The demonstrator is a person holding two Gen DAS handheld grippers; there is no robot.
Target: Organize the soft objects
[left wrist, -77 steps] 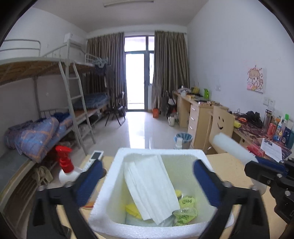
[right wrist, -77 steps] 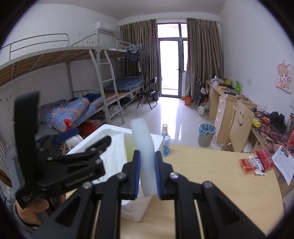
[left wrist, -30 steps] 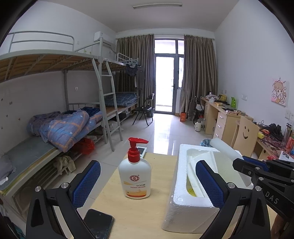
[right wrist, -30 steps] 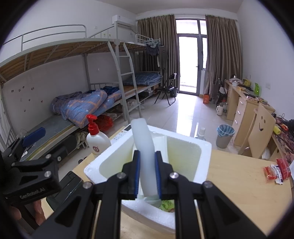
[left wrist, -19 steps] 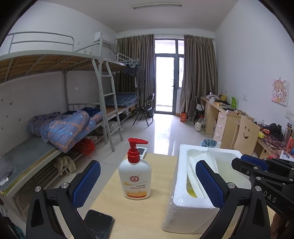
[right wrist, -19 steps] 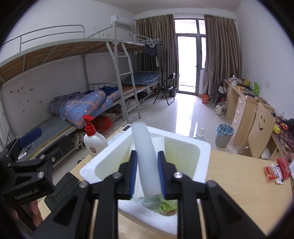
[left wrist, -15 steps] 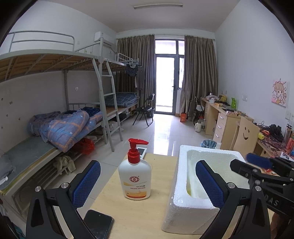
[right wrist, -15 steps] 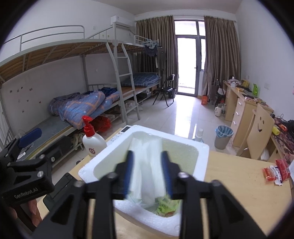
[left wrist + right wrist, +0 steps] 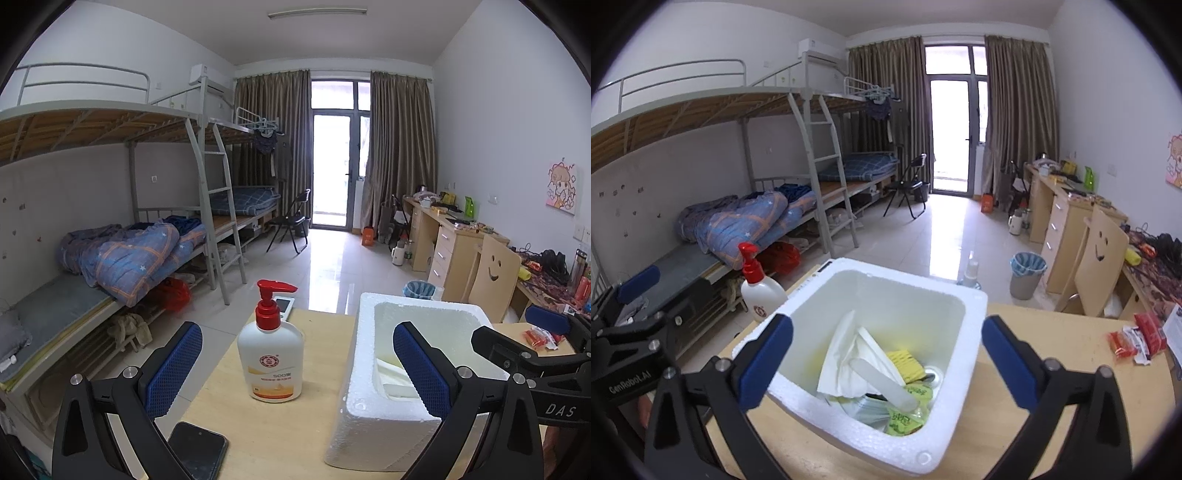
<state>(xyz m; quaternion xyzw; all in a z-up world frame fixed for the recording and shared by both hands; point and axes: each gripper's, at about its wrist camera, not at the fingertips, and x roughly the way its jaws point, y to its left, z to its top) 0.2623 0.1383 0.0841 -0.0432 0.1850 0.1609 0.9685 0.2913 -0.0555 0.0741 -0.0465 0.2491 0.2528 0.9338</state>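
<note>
A white foam box [image 9: 798,397] stands on the wooden table; it also shows in the left wrist view [image 9: 364,369]. Inside lie a white foam stick [image 9: 882,384], white paper sheets [image 9: 846,354], a yellow sponge [image 9: 907,363] and green-yellow packets [image 9: 903,421]. My right gripper [image 9: 886,354] is open and empty, its fingers spread just above the box's near rim. My left gripper [image 9: 297,365] is open and empty to the left of the box, its fingers on either side of a soap pump bottle [image 9: 271,354].
A dark phone [image 9: 197,448] lies at the table's near left edge. Red snack packets [image 9: 1137,338] lie at the table's right. A small spray bottle [image 9: 969,273] stands behind the box. Bunk beds stand left, desks right.
My right gripper has opened and let go of the white foam stick, which has dropped into the box. My left gripper has moved left from over the box to the soap bottle.
</note>
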